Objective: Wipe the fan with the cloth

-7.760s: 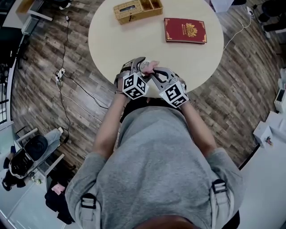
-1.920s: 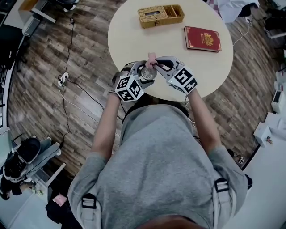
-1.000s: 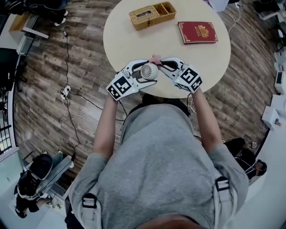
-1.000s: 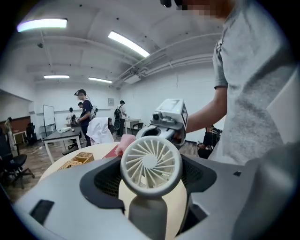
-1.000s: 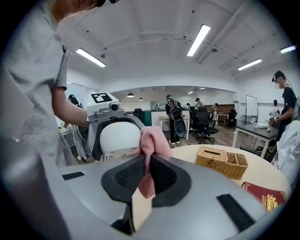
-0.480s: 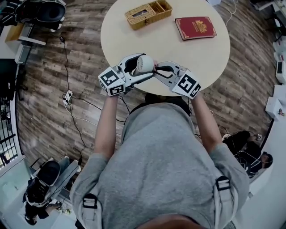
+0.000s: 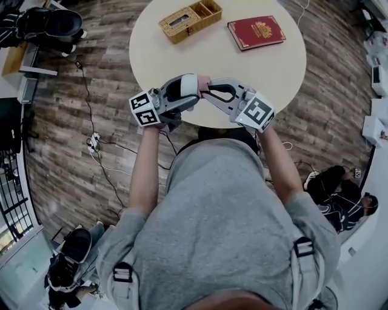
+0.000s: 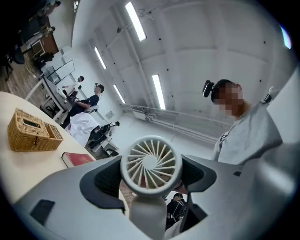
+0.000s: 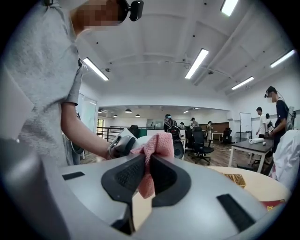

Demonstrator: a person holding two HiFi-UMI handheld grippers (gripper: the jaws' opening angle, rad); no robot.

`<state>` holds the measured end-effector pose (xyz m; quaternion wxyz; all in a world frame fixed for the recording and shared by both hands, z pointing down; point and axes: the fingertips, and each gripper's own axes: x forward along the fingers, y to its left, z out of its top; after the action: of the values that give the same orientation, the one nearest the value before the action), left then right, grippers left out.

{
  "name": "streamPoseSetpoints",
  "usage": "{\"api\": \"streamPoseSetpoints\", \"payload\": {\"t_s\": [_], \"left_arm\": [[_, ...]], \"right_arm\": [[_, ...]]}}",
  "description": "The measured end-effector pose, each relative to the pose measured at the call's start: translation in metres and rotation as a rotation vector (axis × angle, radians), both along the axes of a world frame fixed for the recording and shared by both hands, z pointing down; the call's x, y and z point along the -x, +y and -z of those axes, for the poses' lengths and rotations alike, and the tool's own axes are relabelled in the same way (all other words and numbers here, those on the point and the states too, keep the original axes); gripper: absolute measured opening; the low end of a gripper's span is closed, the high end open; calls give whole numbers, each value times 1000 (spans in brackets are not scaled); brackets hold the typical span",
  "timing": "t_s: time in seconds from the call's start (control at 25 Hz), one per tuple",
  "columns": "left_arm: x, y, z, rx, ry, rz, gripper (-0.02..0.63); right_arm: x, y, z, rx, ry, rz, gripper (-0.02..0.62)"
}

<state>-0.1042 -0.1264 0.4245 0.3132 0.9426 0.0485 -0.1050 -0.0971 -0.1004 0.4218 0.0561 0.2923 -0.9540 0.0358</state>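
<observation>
Wood-plank floor surrounds a round pale table (image 7: 212, 60) that carries a wicker basket (image 7: 185, 15) and a red book (image 7: 256, 31) on its far side. Both tools are held in the air over its near edge. The left claw (image 8: 151, 178) is closed on the small white fan (image 8: 151, 164), with its pads against either side of the fan about where the round head meets the stem. The grille faces away from that camera, towards the ceiling. The right claw (image 9: 146, 177) is nearly shut, pinching the pink cloth (image 9: 157, 147) so that a bunch stands out past the jaws and a tail hangs below. In the head view the cloth touches the right side of the fan's head. The fan looks like a light, stiff plastic piece with a smooth shell that could twist in a loose grip. Its thin spokes seem the fragile part, so the stem or the solid ring is probably the place to hold, not the grille. The cloth is soft and limp, and only the bunched part beyond the jaws will press usefully. A second ago the grille faced up at the head camera. Now the fan is rolled over to show its rim, the cloth is plainer against it, and the basket and book lie as before.
</observation>
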Motion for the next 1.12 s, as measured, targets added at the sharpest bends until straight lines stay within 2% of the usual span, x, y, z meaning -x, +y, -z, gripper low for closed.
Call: {"api": "streamPoseSetpoints", "payload": {"t_s": [0.16, 0.32, 0.44, 0.76, 0.96, 1.12], "left_arm": [[-3, 6, 5, 68, 74, -63, 383], [0, 3, 13, 128, 171, -68, 383], [2, 3, 15, 151, 209, -66, 383], [3, -4, 11, 147, 194, -6, 383], [2, -8, 6, 151, 168, 20, 383], [-4, -3, 4, 141, 149, 12, 383]], "right_arm": [[-10, -12, 2, -22, 20, -45, 38], [-11, -13, 0, -39, 33, -57, 38], [-9, -9, -5, -29, 32, -64, 38], [3, 6, -17, -13, 61, -34, 38], [9, 12, -2, -31, 18, -27, 38], [0, 9, 11, -56, -18, -69, 38]]}}
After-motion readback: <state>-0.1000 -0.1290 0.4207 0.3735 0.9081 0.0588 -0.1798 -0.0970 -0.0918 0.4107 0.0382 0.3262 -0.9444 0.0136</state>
